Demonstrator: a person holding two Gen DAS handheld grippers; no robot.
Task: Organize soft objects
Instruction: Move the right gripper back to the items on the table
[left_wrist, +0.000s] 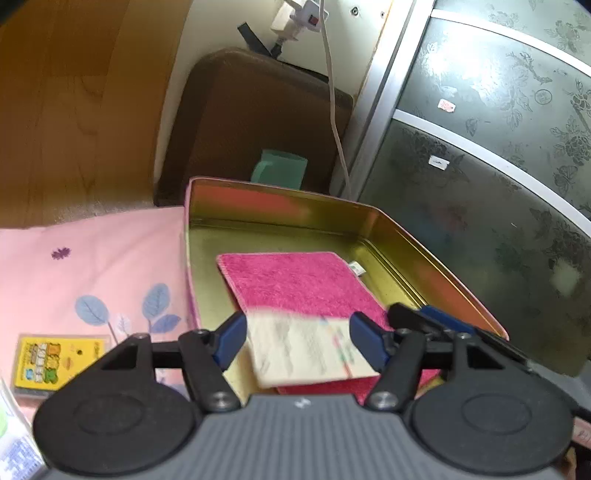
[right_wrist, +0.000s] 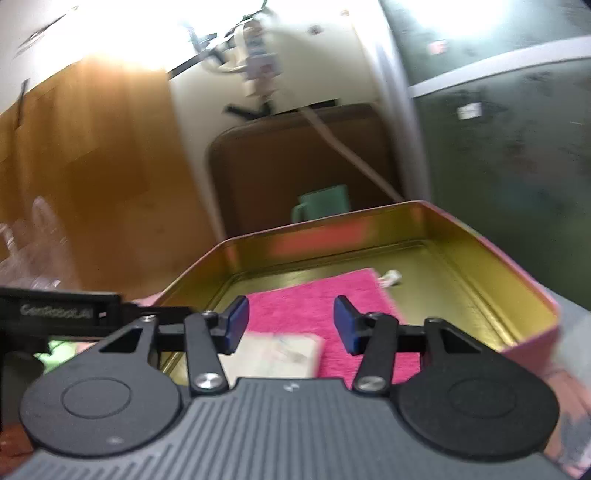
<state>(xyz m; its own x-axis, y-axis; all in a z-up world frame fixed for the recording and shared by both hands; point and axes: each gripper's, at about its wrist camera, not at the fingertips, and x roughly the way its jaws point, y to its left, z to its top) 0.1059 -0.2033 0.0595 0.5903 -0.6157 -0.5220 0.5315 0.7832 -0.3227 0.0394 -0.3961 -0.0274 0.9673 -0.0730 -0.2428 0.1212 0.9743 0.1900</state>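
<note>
A gold-lined tin box (left_wrist: 280, 190) (right_wrist: 332, 218) with pink outer walls holds a folded magenta towel (left_wrist: 295, 280) (right_wrist: 314, 295). A white printed packet (left_wrist: 306, 354) (right_wrist: 273, 354) lies on the towel's near end, blurred in both views. My left gripper (left_wrist: 299, 332) hovers over it with its blue pads apart on either side of the packet, not pressing it. My right gripper (right_wrist: 291, 317) is open over the towel with nothing between its pads. Its fingers (left_wrist: 436, 321) show at the right in the left wrist view.
The tin rests on a pink leaf-print sheet (left_wrist: 92, 258) beside a yellow box (left_wrist: 51, 362). Behind the tin stand a brown cushion (left_wrist: 258, 110), a green cup (left_wrist: 280, 168) and a hanging white cable (left_wrist: 334, 110). A dark patterned glass door (left_wrist: 498, 147) is on the right, a wooden panel (left_wrist: 74, 110) on the left.
</note>
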